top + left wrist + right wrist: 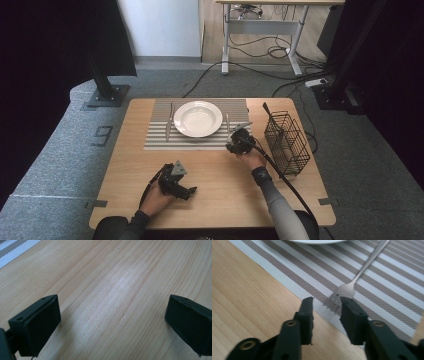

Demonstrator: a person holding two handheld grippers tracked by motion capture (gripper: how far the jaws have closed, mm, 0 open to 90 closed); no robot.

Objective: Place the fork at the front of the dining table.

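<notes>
High view: place setting nearly laid on the light wooden surface (pixel 215 175), with a round white plate (pixel 198 118) centred on the grey-and-white striped placemat (pixel 159 134).
Left of plate: a silver knife (pixel 169 121) lies lengthwise on the placemat, looks settled.
Right of plate: the silver metal fork (pixel 352 287) lies flat on the placemat, tines toward the near edge, handle running away beside the plate.
Right gripper (pixel 327 305): jaws parted and released, tips just at the tines with nothing pinched between them; fork rests on its own.
Left gripper (pixel 112 317): wide open over bare wood at the near left, holding nothing, idle.
Far right: black wire basket (pixel 286 143) stands upright; a dark handle sticks up at its far corner, and I can't make out what else is inside.
Progress: knife and fork look placed; judging by this, the fork step is about finished.
Left to do: possibly whatever waits in the basket.
</notes>
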